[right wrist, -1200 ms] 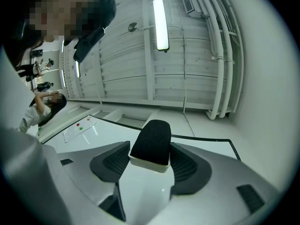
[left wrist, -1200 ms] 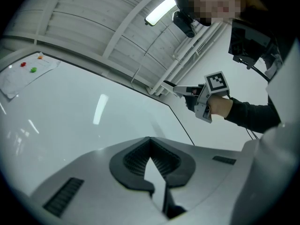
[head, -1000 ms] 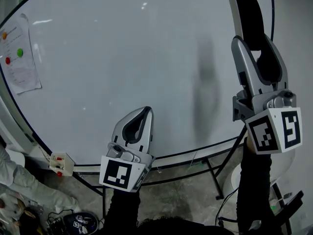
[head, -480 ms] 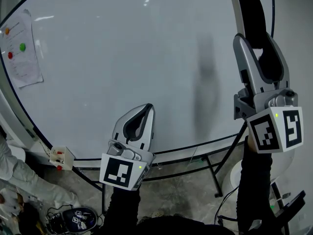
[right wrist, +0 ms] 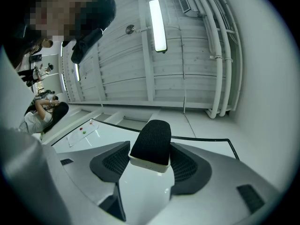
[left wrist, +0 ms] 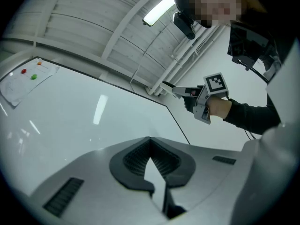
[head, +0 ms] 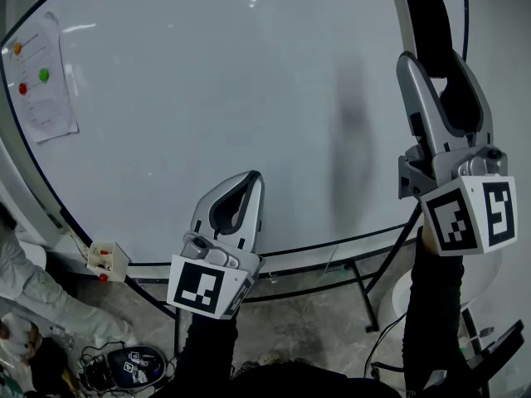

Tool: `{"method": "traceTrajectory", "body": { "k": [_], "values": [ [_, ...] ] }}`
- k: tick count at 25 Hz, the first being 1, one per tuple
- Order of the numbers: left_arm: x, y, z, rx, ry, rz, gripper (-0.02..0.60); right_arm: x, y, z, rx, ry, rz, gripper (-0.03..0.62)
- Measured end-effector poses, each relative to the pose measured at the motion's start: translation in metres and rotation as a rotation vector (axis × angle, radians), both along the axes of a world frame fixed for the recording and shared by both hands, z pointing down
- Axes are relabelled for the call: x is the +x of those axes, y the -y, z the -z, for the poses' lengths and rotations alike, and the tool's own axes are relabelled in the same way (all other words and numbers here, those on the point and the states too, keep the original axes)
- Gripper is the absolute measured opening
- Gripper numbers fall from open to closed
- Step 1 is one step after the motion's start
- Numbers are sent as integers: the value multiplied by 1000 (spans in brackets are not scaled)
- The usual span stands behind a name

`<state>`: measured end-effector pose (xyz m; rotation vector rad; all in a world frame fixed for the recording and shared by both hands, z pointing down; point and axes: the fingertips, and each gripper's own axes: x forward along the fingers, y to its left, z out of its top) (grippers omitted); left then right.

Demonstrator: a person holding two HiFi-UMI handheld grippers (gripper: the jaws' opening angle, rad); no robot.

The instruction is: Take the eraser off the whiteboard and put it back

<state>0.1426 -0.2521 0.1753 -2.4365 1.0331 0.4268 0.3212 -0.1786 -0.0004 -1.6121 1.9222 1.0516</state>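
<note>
The eraser (head: 425, 16), black felt on a white base, stands between the jaws of my right gripper (head: 436, 65), which is shut on it at the whiteboard's upper right corner. In the right gripper view the eraser (right wrist: 151, 143) fills the gap between the dark pads, felt side up. The whiteboard (head: 207, 98) is wiped white, with a faint grey smudge (head: 352, 131) left of the eraser. My left gripper (head: 252, 179) hangs lower, near the board's bottom edge, shut with nothing in it. In its own view the left gripper's (left wrist: 150, 140) tips meet.
A sheet of paper with coloured magnets (head: 46, 77) hangs at the board's left. A small white box with red buttons (head: 104, 259) sits on the lower left frame. Stand legs (head: 365, 297) and cables lie below. A person's sleeve (head: 25, 293) shows at bottom left.
Both grippers keep their places and grips. Only the head view has shifted slightly, sliding the paper a little to the right in the picture.
</note>
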Motion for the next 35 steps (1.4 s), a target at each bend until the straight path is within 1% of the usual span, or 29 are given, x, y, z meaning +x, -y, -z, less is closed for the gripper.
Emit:
{"method": "traceTrajectory", "body": {
  "k": [7, 15, 23, 29, 35],
  "values": [
    [-9, -5, -4, -5, 0, 18, 6, -5, 1, -5, -11, 3, 20, 276],
    [-33, -5, -9, -20, -18, 54, 6, -28, 8, -8, -15, -8, 66, 275],
    [-70, -7, -17, -45, -35, 151, 6, -58, 28, -14, -36, -12, 158, 275],
    [-97, -16, -29, -68, -31, 231, 6, -85, 42, -24, -65, -8, 244, 275],
    [-129, -21, -29, -68, -50, 314, 6, -115, 49, -27, -74, -22, 318, 275]
  ]
}}
